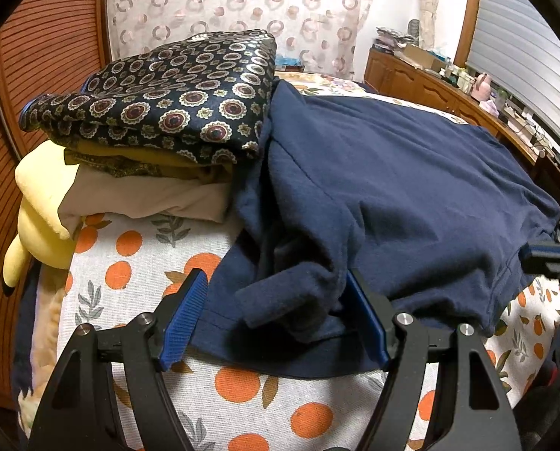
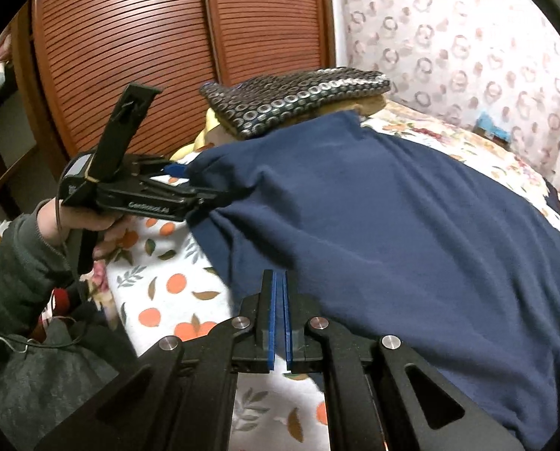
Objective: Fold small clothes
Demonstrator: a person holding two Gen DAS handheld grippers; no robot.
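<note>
A navy blue garment [image 1: 392, 173] lies spread on the orange-print bedsheet [image 1: 242, 383]; it also shows in the right wrist view [image 2: 392, 218]. My left gripper [image 1: 276, 282] is open, its blue pads on either side of a bunched corner of the garment. In the right wrist view the left gripper [image 2: 189, 184] sits at the garment's left edge. My right gripper [image 2: 279, 278] is shut on the garment's near hem. In the left wrist view the right gripper [image 1: 543, 253] holds the garment's right corner.
A stack of folded clothes [image 1: 159, 120], topped by a dark medallion-print piece, sits at the back left beside a yellow plush toy [image 1: 35, 218]. Wooden slatted closet doors [image 2: 148, 37] stand behind. A cluttered wooden dresser [image 1: 449, 82] is at the right.
</note>
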